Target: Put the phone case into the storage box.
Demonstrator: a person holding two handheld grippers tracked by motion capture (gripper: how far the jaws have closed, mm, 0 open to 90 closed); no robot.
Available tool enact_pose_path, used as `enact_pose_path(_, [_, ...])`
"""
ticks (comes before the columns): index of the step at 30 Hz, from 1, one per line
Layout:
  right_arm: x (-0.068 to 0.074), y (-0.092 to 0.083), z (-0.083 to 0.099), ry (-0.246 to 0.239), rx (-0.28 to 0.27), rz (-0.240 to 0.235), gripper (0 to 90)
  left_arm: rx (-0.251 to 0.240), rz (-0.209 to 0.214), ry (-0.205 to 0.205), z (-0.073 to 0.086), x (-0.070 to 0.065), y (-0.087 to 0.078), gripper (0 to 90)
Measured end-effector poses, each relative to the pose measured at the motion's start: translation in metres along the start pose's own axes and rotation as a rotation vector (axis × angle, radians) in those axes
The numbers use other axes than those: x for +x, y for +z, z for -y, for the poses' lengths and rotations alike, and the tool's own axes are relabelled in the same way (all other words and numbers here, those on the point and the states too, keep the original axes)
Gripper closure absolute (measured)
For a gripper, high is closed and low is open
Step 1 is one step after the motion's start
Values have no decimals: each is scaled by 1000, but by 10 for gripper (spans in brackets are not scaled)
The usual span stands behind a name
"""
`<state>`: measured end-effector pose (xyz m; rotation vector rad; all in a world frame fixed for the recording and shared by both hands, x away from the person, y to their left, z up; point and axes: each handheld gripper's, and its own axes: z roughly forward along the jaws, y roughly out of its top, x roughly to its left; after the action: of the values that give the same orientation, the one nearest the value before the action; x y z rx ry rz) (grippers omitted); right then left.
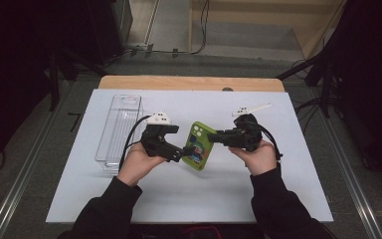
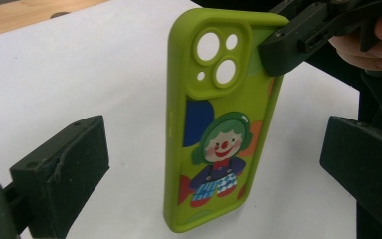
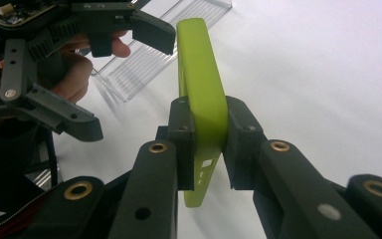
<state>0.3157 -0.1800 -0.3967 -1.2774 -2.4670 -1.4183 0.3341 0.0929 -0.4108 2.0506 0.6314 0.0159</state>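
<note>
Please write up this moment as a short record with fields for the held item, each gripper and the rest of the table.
held item: green phone case, clown picture on its back, held off the table
right gripper: shut on the case's edge, near the camera cut-outs
left gripper: open, pads apart on either side of the case, not touching it
hands: left hand and right hand each hold a gripper
tray: clear plastic, on the left of the table
table: white top
</note>
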Motion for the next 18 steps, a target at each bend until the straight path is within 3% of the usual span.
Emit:
enact_pose_path(9, [1, 3, -4, 36, 3, 26, 747, 15, -54, 20, -1, -5, 4, 0])
enact_pose_path(18, [5, 8, -9, 50, 10, 47, 747, 16, -97, 8, -1, -8, 10, 0])
